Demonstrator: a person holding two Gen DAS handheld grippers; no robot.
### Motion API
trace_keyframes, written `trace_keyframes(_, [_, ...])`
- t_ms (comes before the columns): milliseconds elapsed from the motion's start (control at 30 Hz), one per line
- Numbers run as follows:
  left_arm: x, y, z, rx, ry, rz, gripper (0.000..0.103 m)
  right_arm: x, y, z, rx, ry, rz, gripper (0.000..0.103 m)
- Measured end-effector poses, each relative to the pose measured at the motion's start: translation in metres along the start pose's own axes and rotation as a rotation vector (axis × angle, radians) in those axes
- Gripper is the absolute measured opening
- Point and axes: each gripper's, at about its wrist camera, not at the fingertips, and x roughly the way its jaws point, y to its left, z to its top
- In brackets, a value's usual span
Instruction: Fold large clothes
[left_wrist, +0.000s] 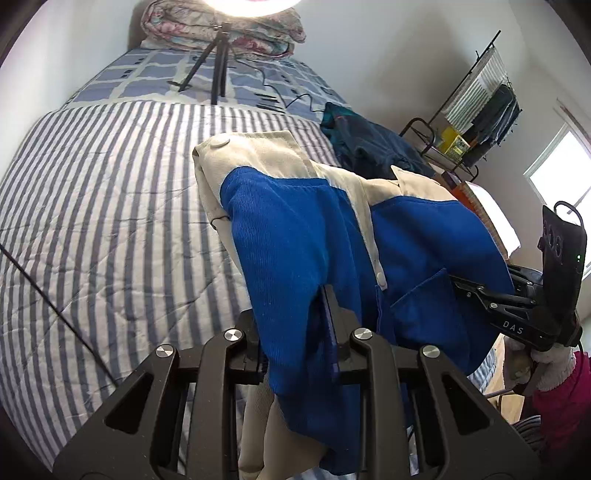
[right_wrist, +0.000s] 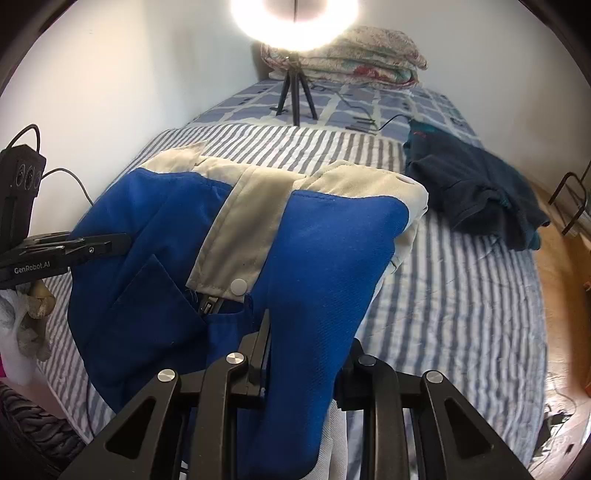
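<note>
- Left wrist view: one blue-and-cream jacket (left_wrist: 295, 229) fills the centre, lifted over one striped bed (left_wrist: 92, 206).
- Left gripper (left_wrist: 295, 332) at bottom centre pinches a blue fold; right gripper (left_wrist: 476, 291), right edge, reads "DAS".
- Right wrist view: right gripper (right_wrist: 303, 354) clamps blue cloth too; left gripper (right_wrist: 110, 243) reads "GenRobot.AI".
- One dark garment (right_wrist: 472, 188) upper right, one tripod (right_wrist: 295, 88), two white snaps.
</note>
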Motion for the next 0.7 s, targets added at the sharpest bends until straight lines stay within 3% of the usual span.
trace_keyframes(433, [0.047,-0.074,0.056,0.086,-0.018,-0.06,0.022,-0.028,-0.082,0.017,0.022,-0.036,-0.093,0.024])
trace_keyframes(700, [0.104,-0.123,0.118,0.148,-0.032,-0.111,0.022,-0.03,-0.16,0.047,0.056,-0.066,-0.154,0.024])
